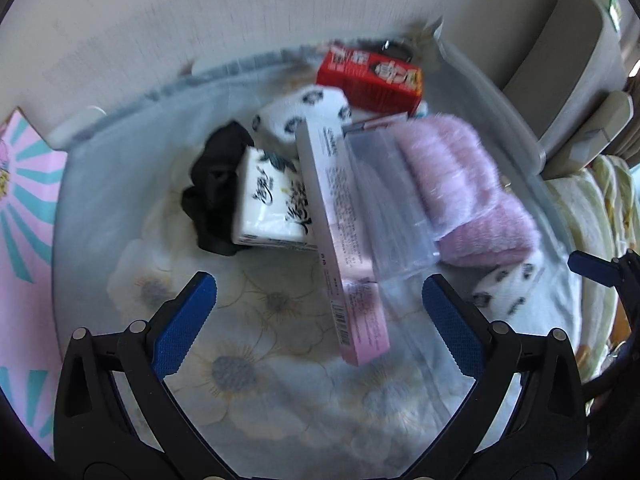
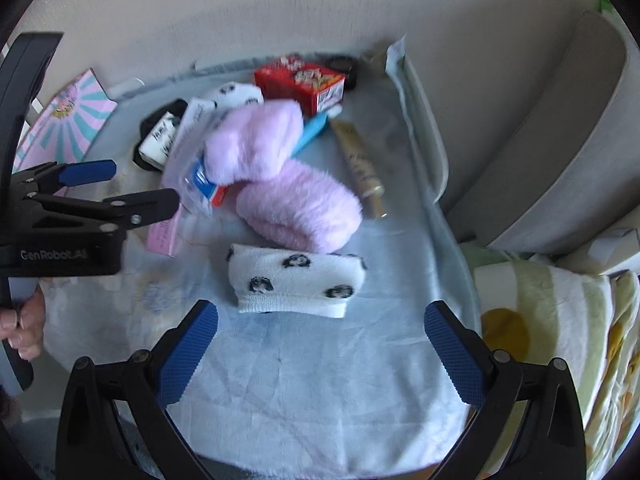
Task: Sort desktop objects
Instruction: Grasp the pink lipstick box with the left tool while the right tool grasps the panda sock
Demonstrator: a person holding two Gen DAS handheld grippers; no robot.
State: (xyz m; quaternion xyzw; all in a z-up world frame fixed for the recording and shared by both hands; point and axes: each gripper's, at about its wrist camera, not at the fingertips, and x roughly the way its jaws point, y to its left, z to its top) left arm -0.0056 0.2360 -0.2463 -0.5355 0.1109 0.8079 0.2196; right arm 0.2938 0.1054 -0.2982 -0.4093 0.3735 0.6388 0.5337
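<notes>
Blue-padded and spread wide with nothing between them, the fingers of the right gripper [image 2: 321, 354] hang over the pale blue cloth [image 2: 320, 400], and straight ahead of them, just past the fingertips, lies a folded white sock with dark panda faces [image 2: 298, 285], its long axis running crosswise to the gripper's reach. That makes it the likely next pick, and the right gripper is clearly the nearer one. Beyond the sock sits a fluffy pink pair of socks [image 2: 280, 184], then a tan tube [image 2: 360, 164] ahead and to the right, and a red carton [image 2: 300, 82] farthest off. The left gripper [image 1: 320, 312] is likewise wide open and empty; a long pink box [image 1: 344, 240] points almost straight out from between its fingers, with a clear plastic bag [image 1: 384, 208] lying against it. Ahead and left of it rest a white tissue pack [image 1: 268, 200] with black brush lettering and a black cloth [image 1: 216, 192]. "GenRobot.AI" is printed on the left gripper's body; the cartons' print is too blurred to read.
</notes>
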